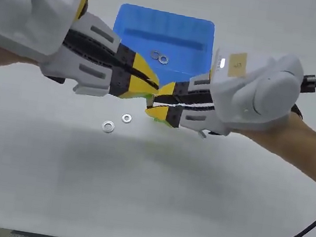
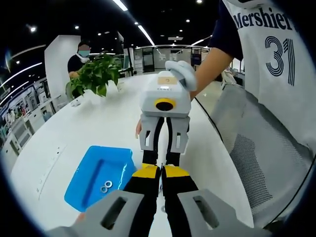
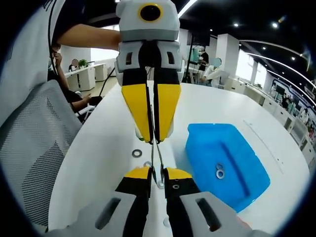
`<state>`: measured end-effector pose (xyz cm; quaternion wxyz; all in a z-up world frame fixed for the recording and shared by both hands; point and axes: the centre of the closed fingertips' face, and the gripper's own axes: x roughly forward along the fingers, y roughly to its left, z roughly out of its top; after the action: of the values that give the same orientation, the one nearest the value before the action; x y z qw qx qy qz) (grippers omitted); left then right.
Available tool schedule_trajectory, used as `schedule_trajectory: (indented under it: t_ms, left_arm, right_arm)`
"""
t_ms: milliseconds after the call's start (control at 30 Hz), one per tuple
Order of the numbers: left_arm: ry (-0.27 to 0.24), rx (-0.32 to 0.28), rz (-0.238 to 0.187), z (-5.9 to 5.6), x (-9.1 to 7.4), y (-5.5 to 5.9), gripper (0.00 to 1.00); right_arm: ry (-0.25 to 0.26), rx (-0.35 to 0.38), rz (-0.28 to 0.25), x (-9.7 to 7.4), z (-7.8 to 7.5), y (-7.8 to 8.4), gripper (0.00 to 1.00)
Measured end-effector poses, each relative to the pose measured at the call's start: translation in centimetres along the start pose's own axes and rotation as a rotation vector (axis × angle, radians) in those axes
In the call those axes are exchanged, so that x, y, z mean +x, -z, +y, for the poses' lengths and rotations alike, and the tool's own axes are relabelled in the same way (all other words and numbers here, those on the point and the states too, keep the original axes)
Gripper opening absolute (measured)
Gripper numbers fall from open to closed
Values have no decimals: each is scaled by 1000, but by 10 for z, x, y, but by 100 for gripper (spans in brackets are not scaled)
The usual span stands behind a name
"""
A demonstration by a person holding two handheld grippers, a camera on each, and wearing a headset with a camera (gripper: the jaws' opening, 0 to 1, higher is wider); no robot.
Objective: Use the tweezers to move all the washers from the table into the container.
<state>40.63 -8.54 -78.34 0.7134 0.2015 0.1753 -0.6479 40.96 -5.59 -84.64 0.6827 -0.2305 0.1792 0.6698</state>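
One blue rectangular container (image 1: 129, 32) is set on the table (image 1: 148, 188), with two silver washers (image 1: 164, 60) laid touching inside. Two more washers (image 1: 108, 126) are laid flat on the table nearby. Slim metal tweezers (image 3: 154, 153) are held above them.

Left tool (image 1: 149, 85) and right tool (image 1: 156, 107) nose to nose, both clamped on tweezers (image 3: 152, 159)

On person's white jersey (image 2: 266, 59), left gripper view: dark lettering "Mershier" across chest, start and end cut off at pic edge, so maybe incomplete. Just below, big outlined no. "31". On body of right tool (image 1: 159, 102), head view: small yellow label (image 1: 237, 63) w/ dark print, too small & blurred to read.
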Motion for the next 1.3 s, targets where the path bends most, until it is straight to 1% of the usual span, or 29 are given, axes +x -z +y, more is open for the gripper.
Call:
schedule_trajectory:
  t_ms: [233,300,533,833,1300]
  left_arm:
    - [-1,-6,-2,0,2,3,6]
    - [0,-13,-8,0,2,2,6]
    - [1,0,-13,-1,2,-1,6]
    - [9,-3,-12,-2,6,-1,6]
    - [12,-23,-20,0,6,0,6]
  right_arm:
    - [-7,1,3,4,1,1,11]
    - [-6,2,2,3,1,1,11]
    - [4,6,-5,0,-1,-1,11]
    - [5,7,0,0,0,4,12]
    - [4,21,5,0,-1,8,11]
